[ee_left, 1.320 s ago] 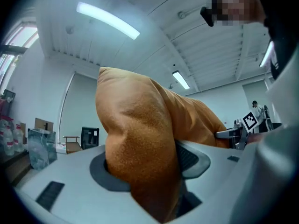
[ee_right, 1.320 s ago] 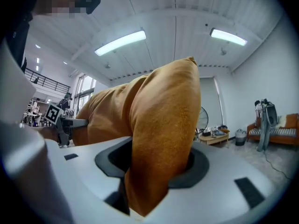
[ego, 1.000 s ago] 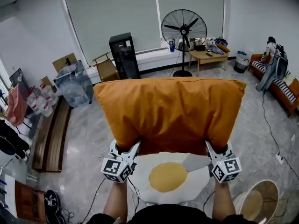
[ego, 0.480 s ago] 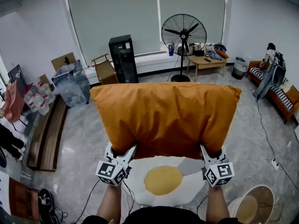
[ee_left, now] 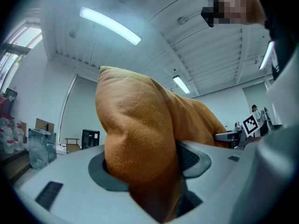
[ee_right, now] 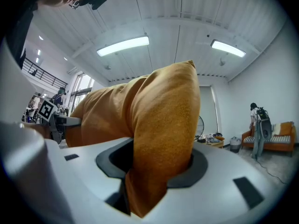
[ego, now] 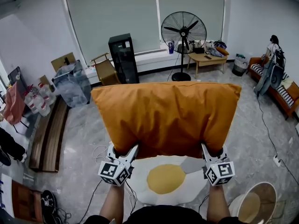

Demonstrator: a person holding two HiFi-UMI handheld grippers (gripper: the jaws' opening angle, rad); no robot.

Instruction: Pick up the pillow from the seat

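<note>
The orange pillow [ego: 166, 118] hangs upright in the air, clear of the egg-patterned seat [ego: 140, 185] below it. The left tool [ego: 125, 151] is clenched on its lower left corner and the right tool [ego: 212, 150] on its lower right, with fabric bunched deep between each pair of jaws. The pillow looks light, soft and floppy. Holding both corners keeps it spread, though the plush cloth could creep out of a slack pinch.

Even, bright light from ceiling tube lamps [ee_right: 124, 45] — soft shadows; strong fisheye bending, dark vignetted corners in gripper views.
</note>
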